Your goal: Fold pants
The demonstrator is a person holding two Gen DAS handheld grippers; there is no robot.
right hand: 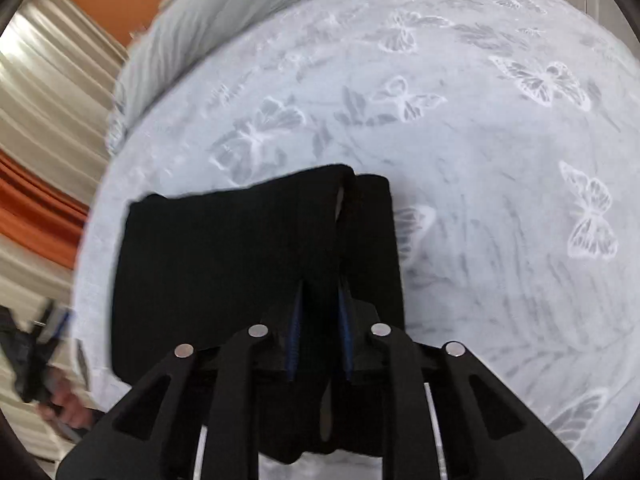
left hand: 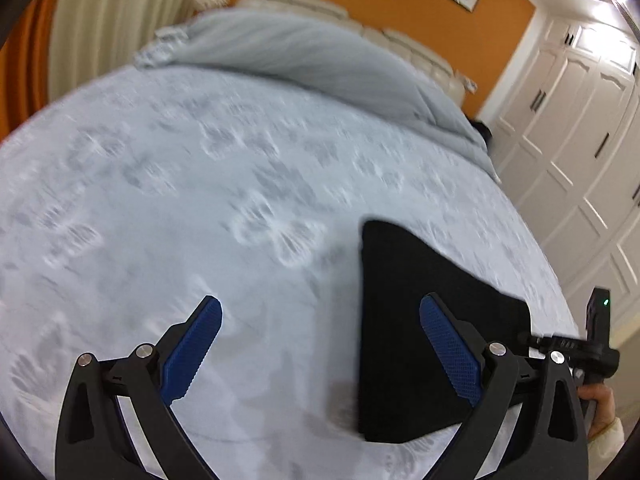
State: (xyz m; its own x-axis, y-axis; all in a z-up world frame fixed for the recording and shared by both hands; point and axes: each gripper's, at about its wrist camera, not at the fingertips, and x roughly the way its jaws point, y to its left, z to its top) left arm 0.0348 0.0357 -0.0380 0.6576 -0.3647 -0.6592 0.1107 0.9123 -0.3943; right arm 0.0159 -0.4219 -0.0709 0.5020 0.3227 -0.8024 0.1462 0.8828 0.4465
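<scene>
The black pants lie folded into a compact stack on the pale butterfly-print bed sheet. My left gripper is open and empty, above the sheet, with its right finger over the pants' left part. In the right wrist view the pants fill the middle. My right gripper is shut on a raised fold of the pants near their right edge. The right gripper's body shows at the left wrist view's right edge.
A grey duvet is bunched at the head of the bed by a cream headboard and orange wall. White wardrobe doors stand right of the bed. Cream curtains hang at the left. The left hand shows at the left edge.
</scene>
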